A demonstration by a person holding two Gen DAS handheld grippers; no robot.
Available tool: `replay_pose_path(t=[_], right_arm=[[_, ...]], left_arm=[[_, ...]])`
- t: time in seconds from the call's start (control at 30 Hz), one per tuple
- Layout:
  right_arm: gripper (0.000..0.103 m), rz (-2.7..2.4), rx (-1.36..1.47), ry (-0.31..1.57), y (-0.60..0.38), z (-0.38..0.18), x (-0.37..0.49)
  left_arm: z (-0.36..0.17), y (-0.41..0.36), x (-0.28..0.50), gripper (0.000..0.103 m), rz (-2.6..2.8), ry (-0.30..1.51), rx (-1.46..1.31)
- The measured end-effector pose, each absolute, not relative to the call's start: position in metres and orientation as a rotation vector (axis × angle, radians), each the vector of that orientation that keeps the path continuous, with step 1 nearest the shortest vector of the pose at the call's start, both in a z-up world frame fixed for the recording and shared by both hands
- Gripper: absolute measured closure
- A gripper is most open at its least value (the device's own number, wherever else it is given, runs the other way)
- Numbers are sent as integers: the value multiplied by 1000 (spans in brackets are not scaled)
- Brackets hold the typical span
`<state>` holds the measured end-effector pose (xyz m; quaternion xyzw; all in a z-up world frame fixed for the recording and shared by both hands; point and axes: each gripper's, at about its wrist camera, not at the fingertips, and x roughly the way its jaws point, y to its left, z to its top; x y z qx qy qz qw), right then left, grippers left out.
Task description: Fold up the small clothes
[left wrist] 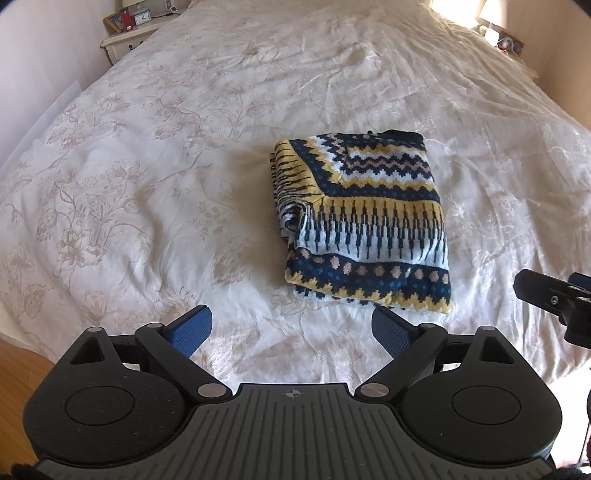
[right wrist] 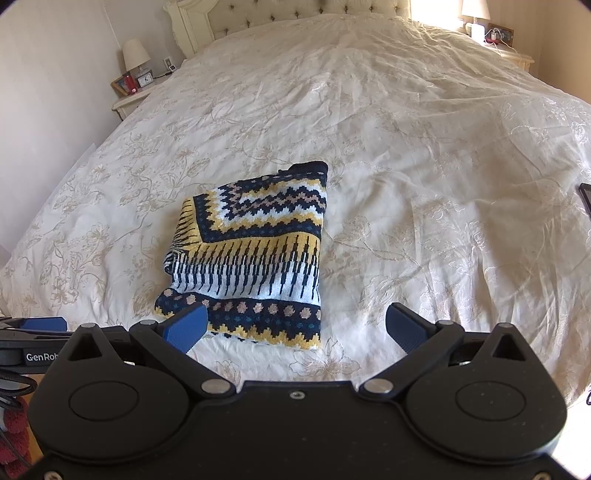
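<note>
Left wrist view: the sweater [left wrist: 364, 221] lies in a compact folded bundle on the bed [left wrist: 166, 166], looking essentially done; left claw [left wrist: 291, 332] spread, empty, just short of it. Nightstand [left wrist: 125, 38] far back.

Right wrist view: right claw [right wrist: 295, 326] spread too, empty, at the bundle's near hem; tufted headboard [right wrist: 280, 14] and lamp [right wrist: 136, 55] behind.

A home bedroom. A wide bed under a cream bedspread with a pale floral print [right wrist: 406, 155] fills most of both views, with a cream button-tufted headboard [right wrist: 280, 14] at its far end. Left of the headboard stands a cream-painted wooden nightstand [right wrist: 127, 103] carrying a small white-shaded table lamp [right wrist: 136, 55], a little clock [right wrist: 145, 79] and a framed picture. Right of the headboard is another lamp (sunlit, hard to make out).
</note>
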<state>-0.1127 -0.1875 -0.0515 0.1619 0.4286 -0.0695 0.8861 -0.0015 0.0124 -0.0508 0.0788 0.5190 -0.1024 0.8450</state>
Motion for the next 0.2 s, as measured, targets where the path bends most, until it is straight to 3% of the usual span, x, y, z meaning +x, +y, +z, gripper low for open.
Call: replay_pose_path(t=[0.2], right_arm=[[1,-144,340,897,-185,-53,-110]], left_arm=[[-51,13,0,9,-217,1093,168]])
